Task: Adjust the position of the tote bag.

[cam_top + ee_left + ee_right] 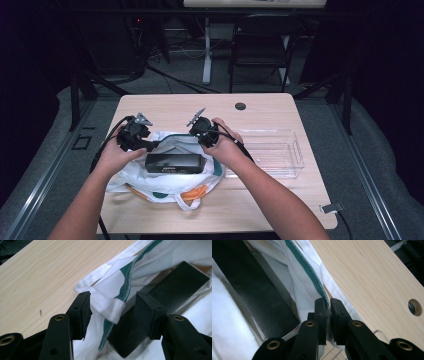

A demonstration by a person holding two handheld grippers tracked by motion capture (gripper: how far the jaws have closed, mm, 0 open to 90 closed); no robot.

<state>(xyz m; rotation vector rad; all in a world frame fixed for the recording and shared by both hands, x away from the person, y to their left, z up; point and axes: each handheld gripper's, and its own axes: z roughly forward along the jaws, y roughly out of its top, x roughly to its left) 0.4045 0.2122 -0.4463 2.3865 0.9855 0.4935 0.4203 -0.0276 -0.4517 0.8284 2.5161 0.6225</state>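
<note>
Fabric of a white cloth bag with green trim and orange handles [165, 182] lies spread on the light wooden table [260, 107], near its front edge. A black rectangular box [174, 161] rests on the bag, lengthwise across it, between the two grippers.

Left gripper [112, 312]: jaws stand apart. A folded white hem of the bag [110, 307] lies between them, touching the left jaw's edge; the pads do not press on it.

Right gripper [329, 312]: jaws nearly together, clamped on the green-trimmed edge of the bag [305, 267], just beside the box's end.

A clear plastic rectangular tray [292, 150] stands on the table to the right of the bag. A round cable hole [240, 106] sits near the table's far edge.
</note>
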